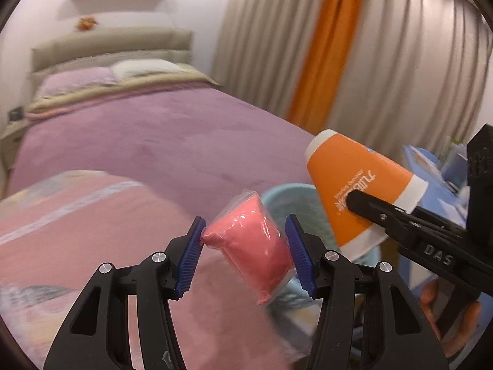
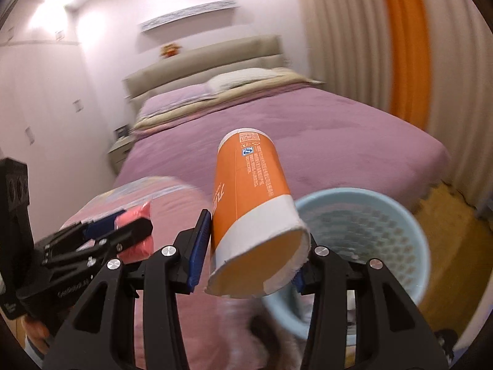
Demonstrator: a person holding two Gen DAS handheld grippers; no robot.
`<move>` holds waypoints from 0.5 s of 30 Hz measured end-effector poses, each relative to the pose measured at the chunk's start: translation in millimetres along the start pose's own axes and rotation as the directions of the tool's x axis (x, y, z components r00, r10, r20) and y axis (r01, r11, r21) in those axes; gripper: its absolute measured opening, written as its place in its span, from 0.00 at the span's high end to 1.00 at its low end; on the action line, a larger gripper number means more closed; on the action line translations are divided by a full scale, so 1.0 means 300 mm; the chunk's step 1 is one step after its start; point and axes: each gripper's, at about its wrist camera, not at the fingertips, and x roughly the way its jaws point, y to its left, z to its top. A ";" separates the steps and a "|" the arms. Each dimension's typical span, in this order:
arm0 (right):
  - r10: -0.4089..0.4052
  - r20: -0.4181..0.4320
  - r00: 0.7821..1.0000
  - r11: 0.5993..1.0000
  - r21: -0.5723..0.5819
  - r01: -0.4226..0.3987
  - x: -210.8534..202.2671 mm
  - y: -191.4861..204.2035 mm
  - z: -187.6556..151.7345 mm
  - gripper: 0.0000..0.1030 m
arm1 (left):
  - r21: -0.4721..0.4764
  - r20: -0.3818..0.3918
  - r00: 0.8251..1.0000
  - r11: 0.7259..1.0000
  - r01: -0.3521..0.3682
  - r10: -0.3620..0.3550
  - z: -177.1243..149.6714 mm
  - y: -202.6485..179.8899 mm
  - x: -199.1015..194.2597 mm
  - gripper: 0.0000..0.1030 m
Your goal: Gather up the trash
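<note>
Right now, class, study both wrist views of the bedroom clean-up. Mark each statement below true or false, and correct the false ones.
1. The left gripper holds a pink packet. True.
2. The right gripper is open, with nothing in it. False: it is shut on an orange paper cup.
3. A light blue basket stands beside the bed. True.
4. The orange paper cup already lies inside the light blue basket. False: it is held in the air, clamped near its open rim.
5. The bed has a green cover. False: the cover is purple.
</note>
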 end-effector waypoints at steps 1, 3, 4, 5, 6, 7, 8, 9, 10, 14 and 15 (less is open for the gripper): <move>-0.032 -0.012 0.999 0.999 0.029 0.032 0.008 -0.047 0.005 0.60 | 0.000 -0.012 1.000 1.000 0.016 -0.016 0.007 -0.013 0.027 0.50; -0.069 -0.035 0.997 0.995 0.071 0.071 0.017 -0.110 0.013 0.59 | -0.010 -0.045 0.997 0.998 0.060 -0.060 0.023 -0.049 0.099 0.50; -0.079 -0.044 0.996 0.993 0.084 0.082 0.022 -0.134 0.019 0.59 | -0.016 -0.060 0.995 0.997 0.077 -0.078 0.029 -0.066 0.132 0.50; -0.097 -0.058 0.994 0.989 0.106 0.103 0.033 -0.168 0.016 0.59 | -0.017 -0.072 0.993 0.996 0.089 -0.090 0.030 -0.080 0.155 0.50; -0.113 -0.067 0.991 0.985 0.124 0.121 0.044 -0.198 0.013 0.59 | -0.015 -0.085 0.992 0.995 0.095 -0.096 0.034 -0.099 0.188 0.49; -0.133 -0.075 0.988 0.981 0.135 0.143 0.059 -0.221 0.012 0.56 | -0.008 -0.094 0.991 0.995 0.095 -0.095 0.036 -0.118 0.219 0.47; -0.145 -0.080 0.986 0.978 0.138 0.155 0.073 -0.236 0.015 0.56 | 0.000 -0.101 0.991 0.996 0.093 -0.093 0.037 -0.135 0.249 0.46; -0.166 -0.092 0.982 0.974 0.141 0.178 0.083 -0.267 0.008 0.55 | 0.006 -0.110 0.990 0.996 0.093 -0.092 0.037 -0.146 0.274 0.38; -0.177 -0.105 0.979 0.971 0.145 0.191 0.098 -0.282 0.006 0.51 | 0.005 -0.121 0.988 0.996 0.094 -0.092 0.039 -0.138 0.287 0.32; -0.158 -0.143 0.977 0.967 0.178 0.183 0.126 -0.347 -0.023 0.41 | 0.011 -0.151 0.985 0.996 0.084 -0.081 0.005 -0.130 0.318 0.31; -0.156 -0.145 0.977 0.967 0.178 0.180 0.133 -0.363 -0.024 0.41 | 0.011 -0.152 0.985 0.997 0.080 -0.078 -0.010 -0.118 0.313 0.31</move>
